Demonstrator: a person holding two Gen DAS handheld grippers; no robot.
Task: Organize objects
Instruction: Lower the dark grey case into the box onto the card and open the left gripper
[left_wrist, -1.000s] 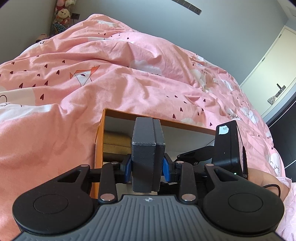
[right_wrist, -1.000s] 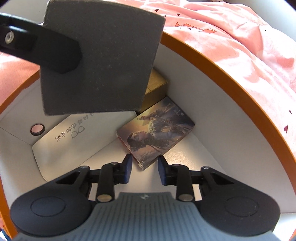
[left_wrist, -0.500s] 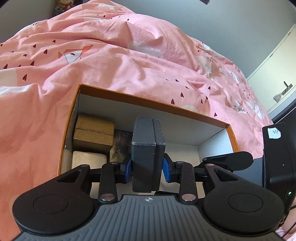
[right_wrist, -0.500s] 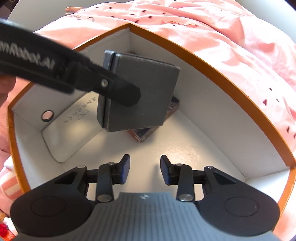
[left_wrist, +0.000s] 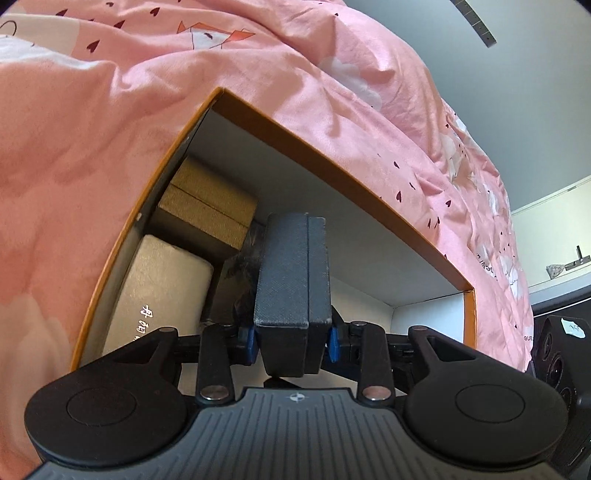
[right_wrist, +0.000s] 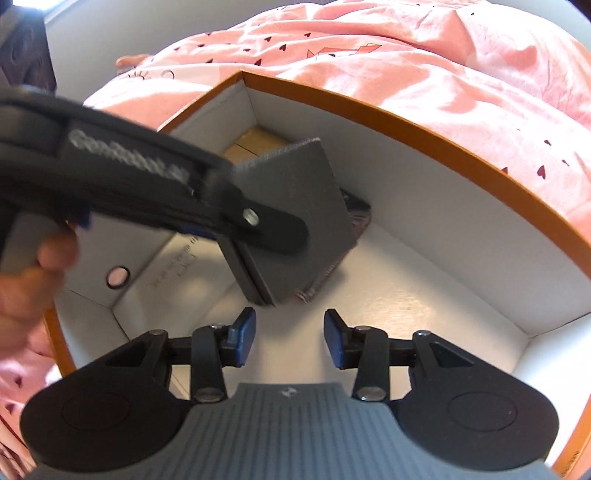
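In the left wrist view, the left gripper points downward into an orange box with white inner walls, which lies on a pink blanket; its two blue pads press on both sides of a dark grey case, which stands on edge between them, over the inside of the box; at the far left corner of the box lie two brown boxes, one on the other; nearer, along the left wall, lies a cream case with some printed signs; a dark picture box is partly hidden behind the grey case; at the right edge a part of the other tool is seen.

In the right wrist view, the right gripper also points down into the orange box, above the bare white floor near the near wall; its jaws have just been opening and now stand apart, with nothing between the pads; the left gripper comes in from the left, slanted downward, and a hand holds its handle at the left edge; the dark grey case hangs tilted in it, with its low corner just above the floor, in front of the picture box; whether it touches the floor I cannot tell; the brown boxes sit in the far corner.
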